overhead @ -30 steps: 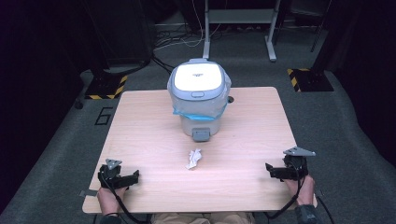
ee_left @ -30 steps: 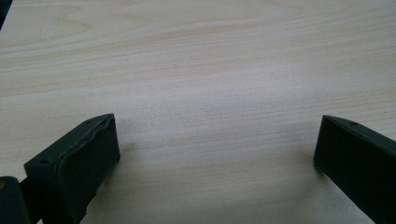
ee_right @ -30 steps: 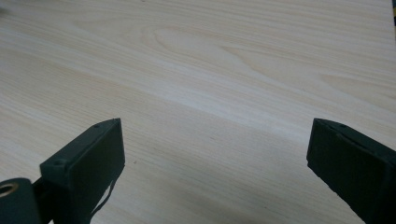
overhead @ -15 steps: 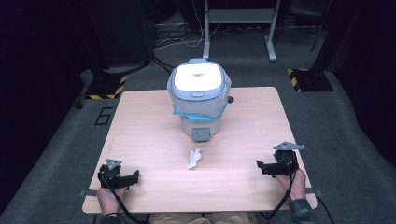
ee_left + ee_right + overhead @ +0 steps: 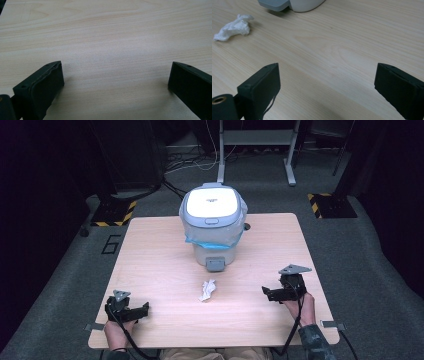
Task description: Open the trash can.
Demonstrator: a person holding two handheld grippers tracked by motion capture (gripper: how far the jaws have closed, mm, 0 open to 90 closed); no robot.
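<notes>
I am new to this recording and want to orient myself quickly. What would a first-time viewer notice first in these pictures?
The eye falls first on the pale pedal bin with its closed white lid and blue-edged liner, standing at the far middle of the wooden table. Just in front of its pedal lies a small crumpled white tissue. Near the front edge, the left claw and right claw are both open, and nothing sits between their jaws.

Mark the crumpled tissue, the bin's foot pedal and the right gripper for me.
crumpled tissue (image 5: 207,290): high view, on the middle of the white wad.
foot pedal (image 5: 216,264): high view, on the grey flap at the bin's base.
right gripper (image 5: 266,293): high view, midway between its fingertips.
</notes>
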